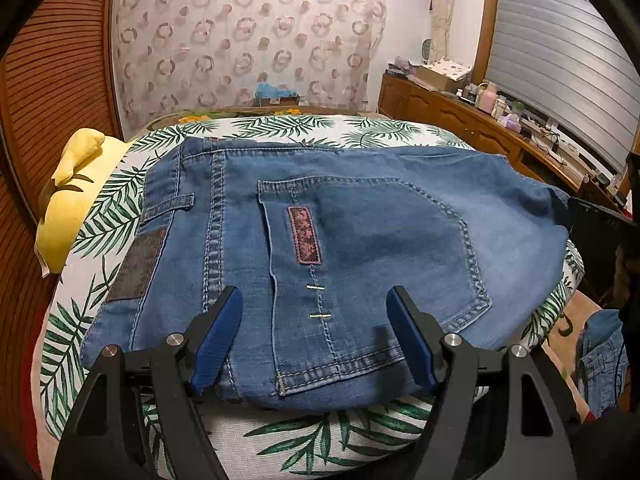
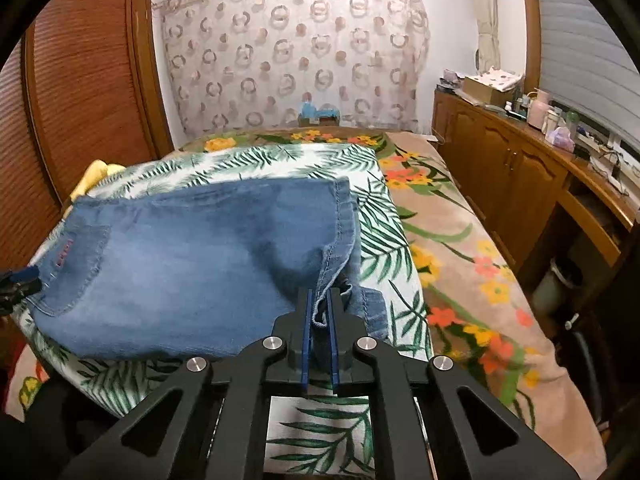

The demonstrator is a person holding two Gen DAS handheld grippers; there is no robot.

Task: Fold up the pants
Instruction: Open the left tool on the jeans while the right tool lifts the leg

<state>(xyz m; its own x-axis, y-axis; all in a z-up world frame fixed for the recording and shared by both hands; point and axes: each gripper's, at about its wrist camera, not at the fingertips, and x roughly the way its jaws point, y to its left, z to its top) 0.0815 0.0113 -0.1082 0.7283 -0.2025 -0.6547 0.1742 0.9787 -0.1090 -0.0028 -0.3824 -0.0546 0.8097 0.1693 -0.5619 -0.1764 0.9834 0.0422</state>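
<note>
1. While the pants [image 1: 360, 240] lie on a leaf-print cushion [image 1: 320, 440] atop the bed, the denim is already doubled into a compact bundle; the back pocket [image 1: 372, 264] faces up and the waistband [image 1: 160, 200] sits at the left edge in the left wrist view.
2. Left gripper [image 1: 314, 336]: its jaws stand wide apart over the near edge of the denim; the blue pads [image 1: 218, 340] flank the pocket without pinching cloth, so nothing is held.
3. Right gripper [image 2: 319, 312]: its jaws are drawn close together on the frayed hem [image 2: 320, 316] at the near right corner of the pants [image 2: 200, 260]; the cloth rises into the pads, lifted slightly off the cushion [image 2: 320, 432].
4. Progress, as judged: at least one fold looks complete; a further fold or a final smoothing probably remains, with the pinched hem the likely part to carry over.
5. Orientation: the bundle's long axis runs left to right across the cushion, waistband toward the yellow pillow [image 1: 72, 200], hem end toward the wooden cabinet [image 2: 520, 184].
</note>
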